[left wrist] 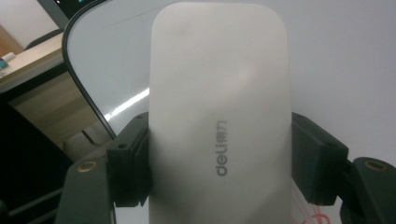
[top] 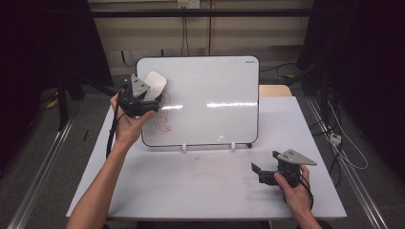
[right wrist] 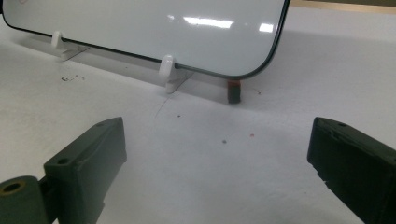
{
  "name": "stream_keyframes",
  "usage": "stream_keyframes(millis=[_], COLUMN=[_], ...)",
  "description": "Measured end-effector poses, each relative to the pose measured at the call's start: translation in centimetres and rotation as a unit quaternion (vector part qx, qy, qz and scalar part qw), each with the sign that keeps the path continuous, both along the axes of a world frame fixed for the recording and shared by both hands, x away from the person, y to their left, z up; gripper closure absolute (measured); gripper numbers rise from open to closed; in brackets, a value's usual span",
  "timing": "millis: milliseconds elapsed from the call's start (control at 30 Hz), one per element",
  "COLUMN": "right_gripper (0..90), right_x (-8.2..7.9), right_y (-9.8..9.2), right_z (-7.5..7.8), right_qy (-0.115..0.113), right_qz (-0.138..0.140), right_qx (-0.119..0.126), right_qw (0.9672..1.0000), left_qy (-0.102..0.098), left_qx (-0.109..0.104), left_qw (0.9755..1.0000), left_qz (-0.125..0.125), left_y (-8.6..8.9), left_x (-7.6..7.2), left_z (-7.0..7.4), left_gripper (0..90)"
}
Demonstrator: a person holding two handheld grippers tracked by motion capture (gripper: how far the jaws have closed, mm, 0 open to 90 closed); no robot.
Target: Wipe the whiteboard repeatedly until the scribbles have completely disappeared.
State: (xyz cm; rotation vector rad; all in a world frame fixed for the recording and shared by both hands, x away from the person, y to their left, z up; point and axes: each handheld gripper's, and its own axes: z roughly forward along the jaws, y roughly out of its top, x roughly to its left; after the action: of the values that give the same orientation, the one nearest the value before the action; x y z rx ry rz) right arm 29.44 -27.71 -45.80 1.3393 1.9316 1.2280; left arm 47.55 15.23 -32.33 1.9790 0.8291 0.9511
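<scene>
A white whiteboard point(top: 210, 100) stands propped on the table, with a red scribble point(top: 161, 121) at its lower left. My left gripper point(top: 149, 98) is raised at the board's upper left corner, shut on a white eraser point(top: 155, 85). In the left gripper view the eraser point(left wrist: 219, 93) carries grey lettering, and both black jaws press on its sides, right against the board point(left wrist: 336, 56). My right gripper point(top: 258, 171) rests low over the table's front right, open, with nothing between its jaws. Its view has the board's lower edge point(right wrist: 140, 28) ahead of the gripper point(right wrist: 217, 154).
The white table point(top: 191, 191) carries small dark specks in front of the board. White stand clips point(right wrist: 166, 70) hold the board's bottom edge. A small dark stub with a red top point(right wrist: 234, 91) stands under the board's right corner. A wooden surface point(top: 274, 90) lies behind the board.
</scene>
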Motion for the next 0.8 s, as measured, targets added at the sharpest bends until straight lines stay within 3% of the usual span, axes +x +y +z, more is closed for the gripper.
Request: stream_keyframes(millis=[67,167,333,433,800], right_gripper=[4.6,4.6,4.6,4.6,4.7], right_x=[0.0,0.0,0.0,0.0,0.0], right_y=[0.0,-0.1,0.0,0.0,0.1], right_z=[0.0,-0.1,0.0,-0.1,-0.1], right_qy=[0.001,0.002,0.002,0.005,0.007], right_qz=[0.001,0.0,0.001,0.004,0.005], right_qx=[0.001,0.0,0.0,0.003,0.0], right_qw=[1.0,1.0,1.0,1.0,1.0], left_qy=[-0.005,-0.011,-0.019,-0.016,-0.016], left_qx=[0.011,0.045,0.074,0.082,0.081], left_qw=[0.9999,0.9989,0.9971,0.9964,0.9965], left_qz=[0.0,-0.003,0.006,0.008,0.007], left_y=[-0.4,-1.0,-1.5,-1.6,-1.6], left_x=[0.2,0.3,0.8,1.2,1.2], left_z=[0.0,0.0,-0.5,-1.0,-1.1], left_gripper=[31.2,31.2,31.3,31.2,31.2])
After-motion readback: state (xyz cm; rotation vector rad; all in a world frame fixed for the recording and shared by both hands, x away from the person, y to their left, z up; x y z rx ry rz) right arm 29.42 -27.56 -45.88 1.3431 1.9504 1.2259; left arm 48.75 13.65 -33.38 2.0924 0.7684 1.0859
